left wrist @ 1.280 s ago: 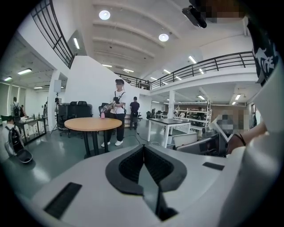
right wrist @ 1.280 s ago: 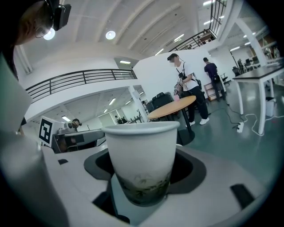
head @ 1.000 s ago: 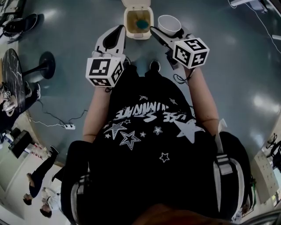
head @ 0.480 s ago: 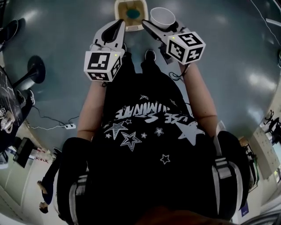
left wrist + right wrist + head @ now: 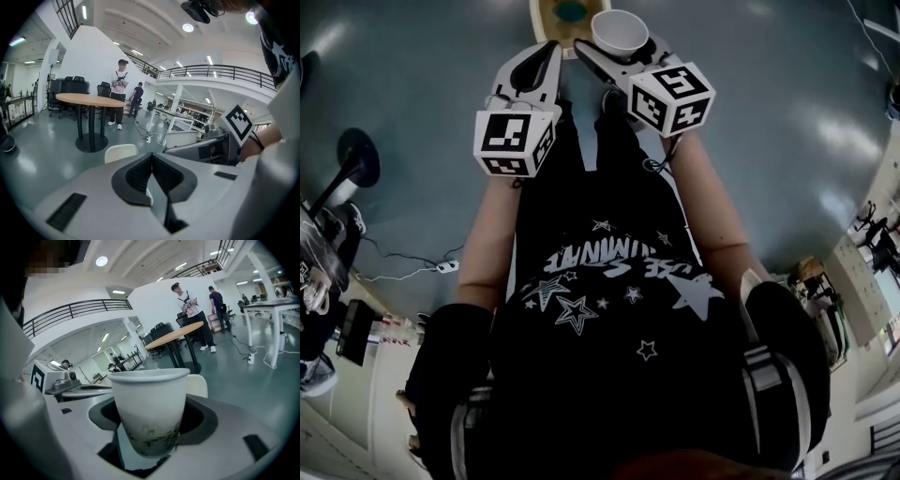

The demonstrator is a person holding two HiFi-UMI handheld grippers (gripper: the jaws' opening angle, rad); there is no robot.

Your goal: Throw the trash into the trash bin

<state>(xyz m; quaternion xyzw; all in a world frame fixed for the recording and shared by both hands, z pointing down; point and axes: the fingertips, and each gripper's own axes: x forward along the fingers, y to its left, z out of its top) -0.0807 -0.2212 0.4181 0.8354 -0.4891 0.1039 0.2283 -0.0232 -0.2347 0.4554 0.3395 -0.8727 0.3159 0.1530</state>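
White paper cup [image 5: 619, 33], printed with a green motif near its base, is the trash item. It stands upright, mouth up, between the jaws of the right gripper [image 5: 617, 45]. The jaws are spread wide and bear on the cup's lower wall from both sides, so the cup is gripped. Its long axis runs roughly square to the jaws.

The left gripper [image 5: 551, 54] carries nothing. Its jaws are closed together, with the ribbed pads meeting at the tips.

The trash bin [image 5: 542, 23] stands on the grey floor [image 5: 787, 112] directly ahead of the person, with its opening facing up. A blue-green item [image 5: 572, 11] already lies inside it.

Governing relation:
- In the head view the cup sits just beside the bin's right near corner, and its rim overlaps that corner.
- The opening therefore lies ahead of the cup and to its left, at a lower level.
- In the right gripper view a cream part of the bin, probably its raised lid, shows just behind the cup.
- Both grippers are near the bin. The right one holds the load, so the release falls to it.

Judged requirement: carry the cup forward and leftward until it is fully over the opening, then part the jaws. Releasing now would probably land the cup on the rim or the floor.
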